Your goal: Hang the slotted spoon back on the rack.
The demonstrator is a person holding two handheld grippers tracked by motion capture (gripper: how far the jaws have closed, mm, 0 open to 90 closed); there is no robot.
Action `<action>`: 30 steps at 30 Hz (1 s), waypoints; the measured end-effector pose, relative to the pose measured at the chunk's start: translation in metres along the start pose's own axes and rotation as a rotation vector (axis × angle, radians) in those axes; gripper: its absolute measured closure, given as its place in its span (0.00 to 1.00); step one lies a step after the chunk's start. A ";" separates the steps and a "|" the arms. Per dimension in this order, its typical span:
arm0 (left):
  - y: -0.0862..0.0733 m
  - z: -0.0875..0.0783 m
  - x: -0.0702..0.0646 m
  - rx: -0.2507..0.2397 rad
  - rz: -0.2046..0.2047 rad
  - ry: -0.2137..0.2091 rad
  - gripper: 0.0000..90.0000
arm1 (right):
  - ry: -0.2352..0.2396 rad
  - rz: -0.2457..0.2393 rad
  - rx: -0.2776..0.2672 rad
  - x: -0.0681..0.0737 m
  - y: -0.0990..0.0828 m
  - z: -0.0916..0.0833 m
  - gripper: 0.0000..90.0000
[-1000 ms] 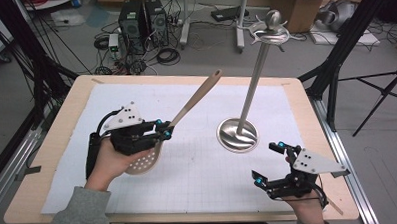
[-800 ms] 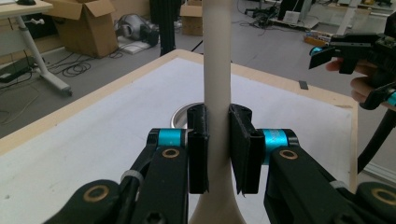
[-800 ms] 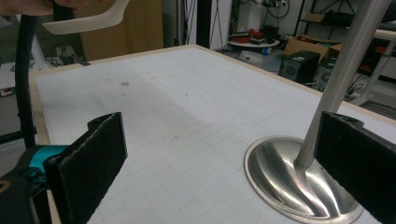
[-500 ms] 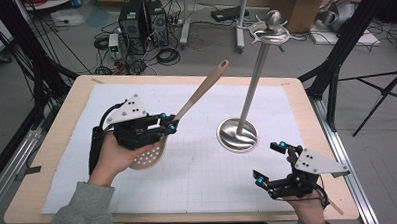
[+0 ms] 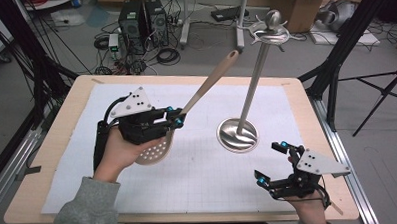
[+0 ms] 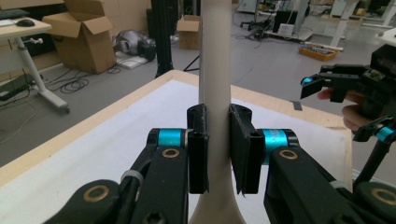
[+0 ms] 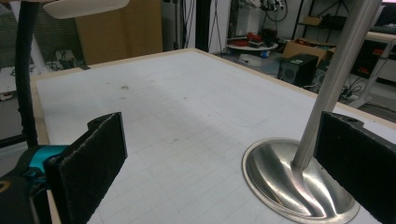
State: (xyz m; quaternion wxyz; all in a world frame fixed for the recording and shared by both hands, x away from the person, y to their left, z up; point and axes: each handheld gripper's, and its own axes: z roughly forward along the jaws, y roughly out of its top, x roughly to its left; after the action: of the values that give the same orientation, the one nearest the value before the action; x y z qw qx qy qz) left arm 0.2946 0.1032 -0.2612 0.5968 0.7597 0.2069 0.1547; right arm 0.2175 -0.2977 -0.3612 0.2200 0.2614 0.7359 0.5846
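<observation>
Skimmer (image 5: 160, 148), wooden-looking and perforated, hangs lifted over the surface's left half, its long handle slanting up toward the far edge. Left tongs (image 5: 174, 118) clamp that handle low, near the bowl: stiff, light, probably easy to swing. Right tongs (image 5: 273, 164) gape empty at the near right corner, beside the steel stand (image 5: 237, 135).

Your bench (image 5: 52, 147) has a pale wooden rim and carries a white gridded mat (image 5: 199, 177) over most of its top. Beyond its far edge you see two dark computer towers (image 5: 140, 19) on the grey floor, with loose cables (image 5: 167, 55) coiled beside them. A cardboard box (image 5: 308, 8) sits farther right, and black tripod legs (image 5: 381, 93) stand beside the bench.
</observation>
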 end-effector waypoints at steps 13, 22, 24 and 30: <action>0.016 -0.004 -0.003 -0.041 0.005 -0.010 0.86 | 0.001 0.000 0.000 0.000 0.000 0.000 0.02; 0.023 0.002 -0.007 -0.045 0.016 -0.034 0.86 | -0.002 -0.002 -0.007 -0.002 -0.001 -0.002 0.02; 0.024 0.004 -0.008 -0.048 0.018 -0.035 0.86 | 0.000 0.000 -0.002 -0.001 -0.001 -0.002 0.02; 0.025 0.008 -0.008 -0.037 0.015 -0.035 0.86 | -0.002 0.009 -0.003 0.000 -0.001 -0.003 0.02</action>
State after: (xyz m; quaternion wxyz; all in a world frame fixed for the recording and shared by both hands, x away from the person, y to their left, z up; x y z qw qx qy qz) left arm 0.2949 0.0874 -0.2392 0.6132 0.7526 0.1878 0.1495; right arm 0.2161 -0.3001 -0.3611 0.2185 0.2649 0.7335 0.5865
